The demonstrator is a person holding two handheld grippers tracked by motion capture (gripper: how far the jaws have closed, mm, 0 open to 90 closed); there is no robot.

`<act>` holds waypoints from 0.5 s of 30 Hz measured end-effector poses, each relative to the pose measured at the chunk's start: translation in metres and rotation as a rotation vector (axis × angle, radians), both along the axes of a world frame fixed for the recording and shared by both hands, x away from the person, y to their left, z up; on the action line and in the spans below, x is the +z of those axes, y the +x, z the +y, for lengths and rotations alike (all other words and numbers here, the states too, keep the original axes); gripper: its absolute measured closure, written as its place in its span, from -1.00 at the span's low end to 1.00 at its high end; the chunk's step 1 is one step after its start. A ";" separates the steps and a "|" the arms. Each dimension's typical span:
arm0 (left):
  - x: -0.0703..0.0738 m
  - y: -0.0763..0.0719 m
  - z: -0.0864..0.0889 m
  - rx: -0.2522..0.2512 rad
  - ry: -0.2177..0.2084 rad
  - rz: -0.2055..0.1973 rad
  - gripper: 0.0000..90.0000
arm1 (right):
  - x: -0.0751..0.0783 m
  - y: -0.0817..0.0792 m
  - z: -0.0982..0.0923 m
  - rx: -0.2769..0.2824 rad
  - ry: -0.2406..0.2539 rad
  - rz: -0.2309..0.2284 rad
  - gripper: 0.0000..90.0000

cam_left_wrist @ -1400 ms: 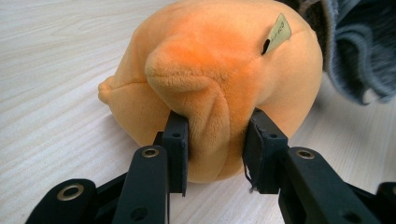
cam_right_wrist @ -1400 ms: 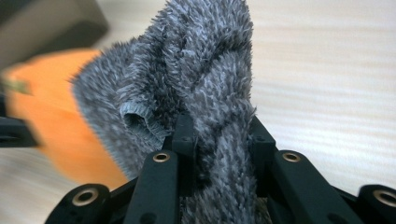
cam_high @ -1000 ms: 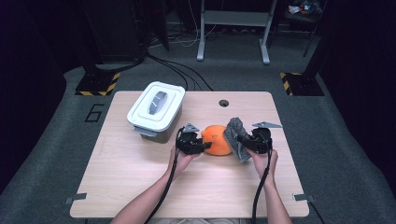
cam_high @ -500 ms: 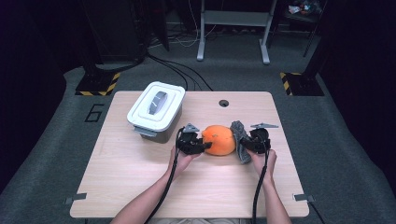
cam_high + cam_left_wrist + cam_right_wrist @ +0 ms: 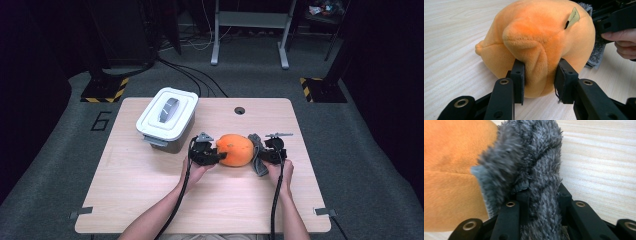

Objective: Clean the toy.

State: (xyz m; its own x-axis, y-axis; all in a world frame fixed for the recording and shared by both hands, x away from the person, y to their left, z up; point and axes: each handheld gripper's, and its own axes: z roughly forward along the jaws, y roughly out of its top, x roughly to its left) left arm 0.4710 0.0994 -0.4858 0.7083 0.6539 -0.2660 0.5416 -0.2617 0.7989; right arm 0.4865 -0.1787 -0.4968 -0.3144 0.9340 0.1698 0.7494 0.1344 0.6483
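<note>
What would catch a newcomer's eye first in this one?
The bright orange plush toy at the middle of the wooden table, pinched by the left gripper on a fold of its fabric. Against its right side, the right gripper clamps a fuzzy grey cloth. A white lidded container sits behind, to the left.

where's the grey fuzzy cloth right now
In the high view the grey fuzzy cloth lies right of centre, pinched in the right hand-held gripper, against the orange plush toy.
</note>
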 end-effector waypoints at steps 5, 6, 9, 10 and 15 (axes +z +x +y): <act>0.000 0.000 0.000 0.002 0.002 0.000 0.42 | 0.001 0.001 0.006 0.002 -0.051 0.013 0.58; 0.000 0.000 0.000 0.002 0.001 0.000 0.42 | 0.002 0.000 0.004 0.001 -0.055 0.000 0.57; 0.000 0.000 0.001 0.000 -0.001 0.000 0.42 | 0.012 -0.009 -0.008 -0.028 -0.034 -0.051 0.57; 0.000 0.000 0.001 -0.002 -0.001 0.002 0.42 | 0.017 -0.013 -0.012 -0.035 -0.018 -0.074 0.58; 0.001 -0.001 -0.001 -0.001 -0.003 0.004 0.40 | 0.050 -0.035 -0.016 -0.008 0.014 -0.173 0.57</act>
